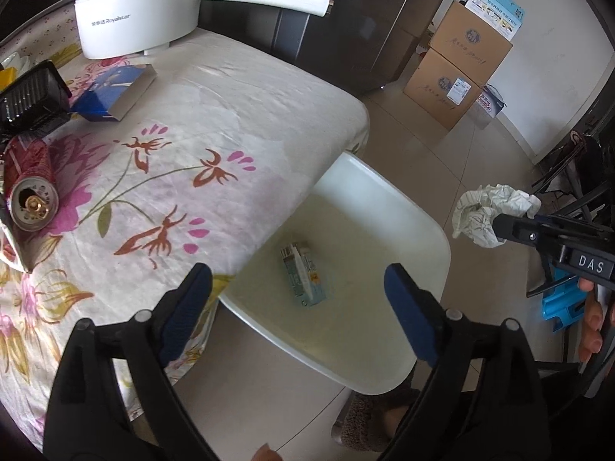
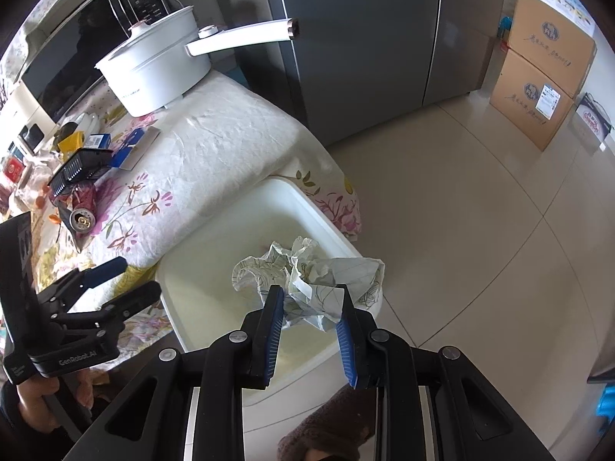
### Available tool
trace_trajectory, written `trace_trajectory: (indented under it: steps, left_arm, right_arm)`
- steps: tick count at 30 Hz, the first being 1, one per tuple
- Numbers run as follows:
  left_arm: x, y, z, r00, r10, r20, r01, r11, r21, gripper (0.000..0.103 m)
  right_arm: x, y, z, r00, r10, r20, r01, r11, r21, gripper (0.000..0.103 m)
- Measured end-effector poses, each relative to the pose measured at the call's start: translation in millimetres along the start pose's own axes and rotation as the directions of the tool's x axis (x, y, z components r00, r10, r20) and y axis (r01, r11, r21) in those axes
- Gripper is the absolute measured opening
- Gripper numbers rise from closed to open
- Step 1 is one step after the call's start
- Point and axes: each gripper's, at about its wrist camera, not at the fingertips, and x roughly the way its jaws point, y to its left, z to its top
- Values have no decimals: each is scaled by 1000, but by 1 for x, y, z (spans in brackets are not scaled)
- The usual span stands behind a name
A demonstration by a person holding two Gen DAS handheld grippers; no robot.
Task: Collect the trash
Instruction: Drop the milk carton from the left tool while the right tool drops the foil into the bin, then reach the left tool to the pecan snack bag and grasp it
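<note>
we see our right gripper (image 2: 310,309) with jaws clenched on a crumpled paper (image 2: 307,274), white with thin printed lines, held over the white bin (image 2: 215,230) by the surface's (image 1: 238,88) near edge; our left gripper (image 1: 298,299) hangs with jaws spread; a small carton (image 1: 303,272) lies inside the bin; a red can (image 1: 30,188) lies on its side near the surface's left edge.

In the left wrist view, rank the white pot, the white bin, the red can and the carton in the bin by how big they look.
1. White bin
2. White pot, not far behind the bin
3. Red can, though it sits nearer the camera
4. Carton, lying deeper in the bin, so farther off
</note>
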Motion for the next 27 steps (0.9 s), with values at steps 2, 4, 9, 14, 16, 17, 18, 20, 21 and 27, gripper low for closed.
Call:
trace_trajectory:
  steps: [2,4,9,14,16,17,18,20,21,27]
  left_arm:
    - [-7,8,-1,1000,18,1,-18,1000,-9,94]
    - [-15,17,-3,999,37,6,-37,999,-18,95]
    - [-34,42,-8,997,77,15,-76,995,-62,96]
    - [-54,69,-15,994,103,23,-100,989,-105,97]
    - [-61,77,-17,993,114,26,-110,987,-120,97]
    - [-66,82,-18,992,120,28,-115,985,-127,97]
    - [-69,86,-19,992,125,30,-120,983,-136,97]
    - [-77,95,-21,990,135,33,-128,980,-155,97]
    - [-81,100,-22,989,141,34,-133,977,-165,97]
    - [-99,129,-29,984,174,36,-161,960,-230,97]
  right_arm:
    - [0,4,0,1000,0,-1,0,1000,-5,28]
    - [1,6,1,1000,0,-3,0,1000,-11,28]
    - [4,17,4,1000,0,-10,-1,1000,-24,30]
    - [7,28,7,1000,5,-12,-5,1000,-29,30]
    - [7,32,8,1000,1,-9,-2,1000,-20,40]
    - [8,34,9,1000,-4,-9,4,1000,-15,59]
    - [8,36,10,1000,-11,-9,11,1000,-8,68]
    - [6,42,12,1000,-9,2,9,1000,-5,78]
    - [5,46,14,1000,-2,3,2,1000,-11,78]
    - [5,68,20,1000,22,0,-22,999,-36,78]
